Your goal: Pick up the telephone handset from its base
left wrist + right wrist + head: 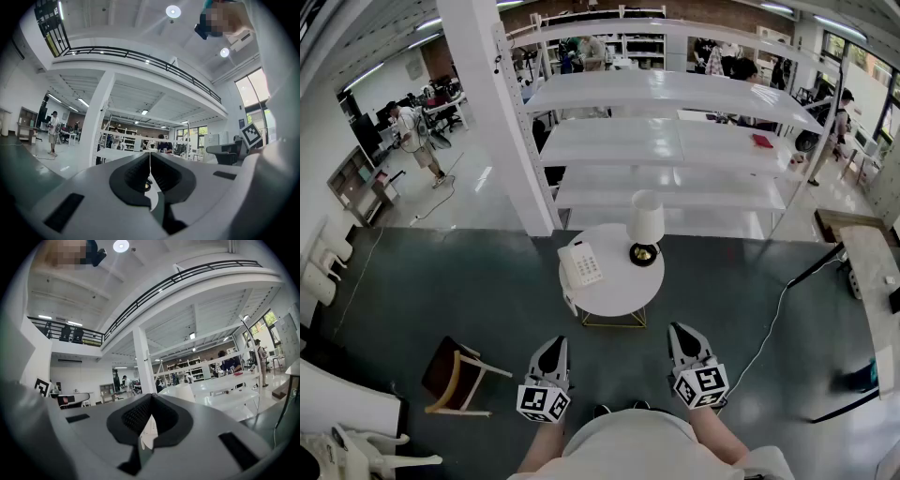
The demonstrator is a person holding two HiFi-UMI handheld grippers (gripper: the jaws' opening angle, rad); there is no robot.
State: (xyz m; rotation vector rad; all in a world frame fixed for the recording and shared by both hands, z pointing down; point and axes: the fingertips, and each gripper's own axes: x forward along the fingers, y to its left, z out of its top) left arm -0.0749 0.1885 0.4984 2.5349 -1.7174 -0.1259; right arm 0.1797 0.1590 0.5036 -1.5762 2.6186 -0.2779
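While the two pairs of tongs sit at the bottom centre of the head view, one white telephone (579, 263) rests on the left part of the one round white surface (619, 302) at mid-frame, well apart from both. Its handset (567, 269) lies along the left edge of the base, hard to separate from it since both are the same smooth white. One lamp (645, 226) with a pale drum shade and a dark, brassy foot stands just right of the telephone. The left tongs (554, 343) and right tongs (679, 329), grey and tapering, each carry one cube with square markers. In the left gripper view the ribbed dark pads of the left tongs (150, 161) meet in a thin seam with nothing held; the right tongs (150, 399) are likewise pressed together and empty. One wooden chair (456, 375) stands at lower left, and the person's arms are cut off by the bottom edge
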